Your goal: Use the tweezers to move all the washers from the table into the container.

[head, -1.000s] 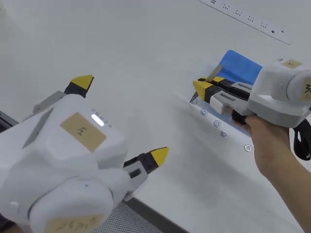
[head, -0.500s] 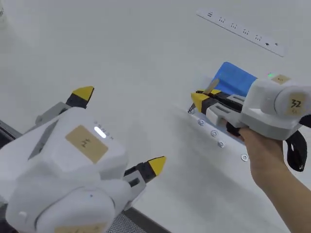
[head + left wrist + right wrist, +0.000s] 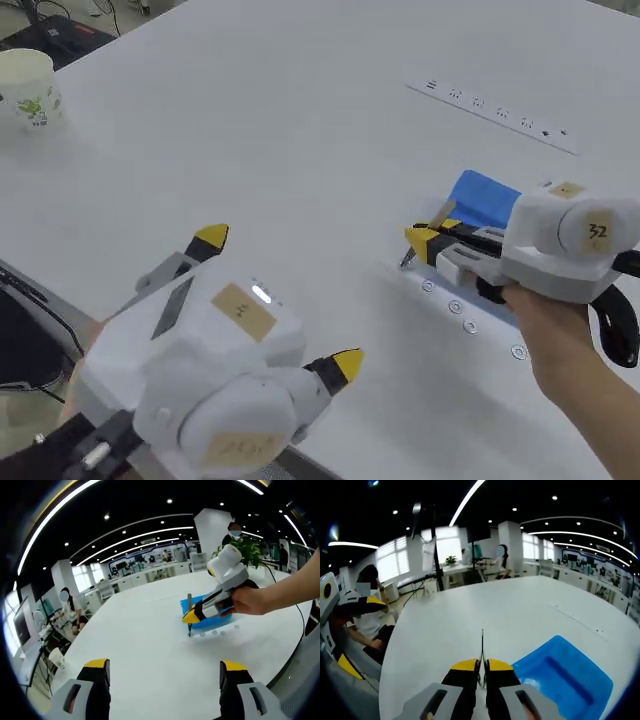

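Clamping tweezers (image 3: 189,600) w/ R gripper (image 3: 420,240), yellow-tipped jaws pressing tog. on the shaft approx. mid-length. Keeping tweezers roughly upright, tips pointing down at the tabletop (image 3: 300,130), upper end sticking out above the jaws. Bringing the tips right beside the end of a row of 4 washers (image 3: 456,306). Touching the surface or not: can't tell, too small. Gripping a washer betw. the tips or not: can't tell either.

Finding the washers lying flat on the tabletop in a slanting row, toward its near-R part, just on the near side of the blue container (image 3: 485,195) and apart from it. Showing the container as a shallow open-top tray in the R gripper view, sitting just R of the closed jaws. Contents too blurred to make out.

Wrapping a hand (image 3: 545,320) round the R gripper's body.

Holding L gripper (image 3: 280,300) over the tabletop's near edge, well apart from the R one, jaws standing wide apart and aiming across at tweezers + container.

Also noting a power strip (image 3: 495,112) lying toward the far edge, beyond the container, and a paper cup (image 3: 28,88) standing upright nr the L edge.
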The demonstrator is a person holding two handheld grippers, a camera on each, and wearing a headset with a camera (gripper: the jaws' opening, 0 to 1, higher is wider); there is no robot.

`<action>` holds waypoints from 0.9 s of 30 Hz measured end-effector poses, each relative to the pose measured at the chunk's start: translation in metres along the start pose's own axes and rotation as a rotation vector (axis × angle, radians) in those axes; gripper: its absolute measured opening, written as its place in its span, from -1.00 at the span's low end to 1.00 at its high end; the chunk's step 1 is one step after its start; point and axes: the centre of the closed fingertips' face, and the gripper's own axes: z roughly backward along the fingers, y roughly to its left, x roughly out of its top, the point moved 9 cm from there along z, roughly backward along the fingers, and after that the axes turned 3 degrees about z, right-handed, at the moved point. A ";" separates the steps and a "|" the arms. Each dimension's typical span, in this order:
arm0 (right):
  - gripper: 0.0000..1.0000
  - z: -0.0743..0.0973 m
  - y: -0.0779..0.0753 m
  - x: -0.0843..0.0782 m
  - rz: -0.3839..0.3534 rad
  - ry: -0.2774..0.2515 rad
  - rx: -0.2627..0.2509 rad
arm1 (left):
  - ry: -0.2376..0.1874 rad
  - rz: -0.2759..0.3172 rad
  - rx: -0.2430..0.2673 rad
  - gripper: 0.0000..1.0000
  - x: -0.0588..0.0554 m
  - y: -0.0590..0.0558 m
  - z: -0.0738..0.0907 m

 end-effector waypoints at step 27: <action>-0.98 0.047 -0.007 0.062 -0.020 -0.106 -0.013 | 0.003 -0.026 0.002 0.91 -0.002 -0.001 0.000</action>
